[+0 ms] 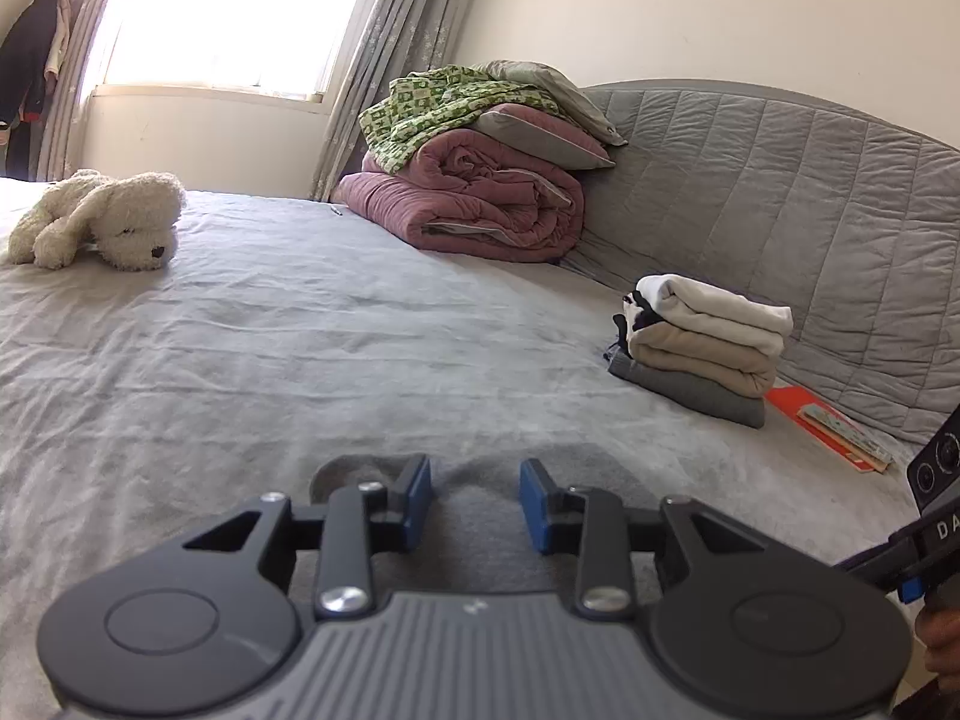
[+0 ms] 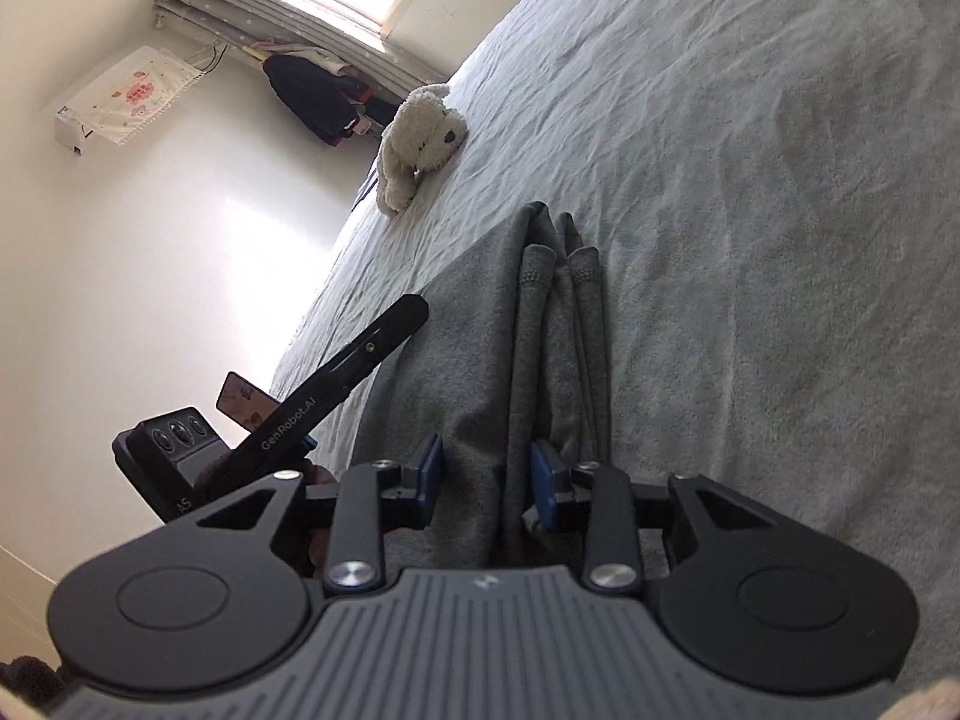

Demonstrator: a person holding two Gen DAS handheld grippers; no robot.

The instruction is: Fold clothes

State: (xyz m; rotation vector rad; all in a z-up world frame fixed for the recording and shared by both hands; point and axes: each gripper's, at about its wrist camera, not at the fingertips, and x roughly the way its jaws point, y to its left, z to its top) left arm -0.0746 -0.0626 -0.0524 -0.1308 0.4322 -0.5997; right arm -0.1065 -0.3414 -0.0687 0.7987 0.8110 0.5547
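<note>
Left wrist view: left gripper (image 1: pixel 475 504) jaws apart, nothing between, hovering over grey bed sheet (image 1: pixel 270 360). Folded clothes stack (image 1: pixel 702 348) at 2 o'clock by headboard (image 1: pixel 780 192); plush dog (image 1: pixel 102 219) at 10.

Right wrist view: right gripper (image 2: pixel 487 483) jaws apart w/ bunched grey garment (image 2: pixel 540 330) running between pads; contact unclear. Plush dog (image 2: pixel 423 141) at 11.

A grey garment (image 2: pixel 480 360) lies on the bed (image 2: pixel 750 240), gathered into long narrow folds that run away from the right wrist camera, with stitched hems at the far end. Near the quilted headboard (image 1: pixel 780 192) stands a neat stack (image 1: pixel 702 348) of folded clothes: white on top, beige in the middle, grey at the bottom.
</note>
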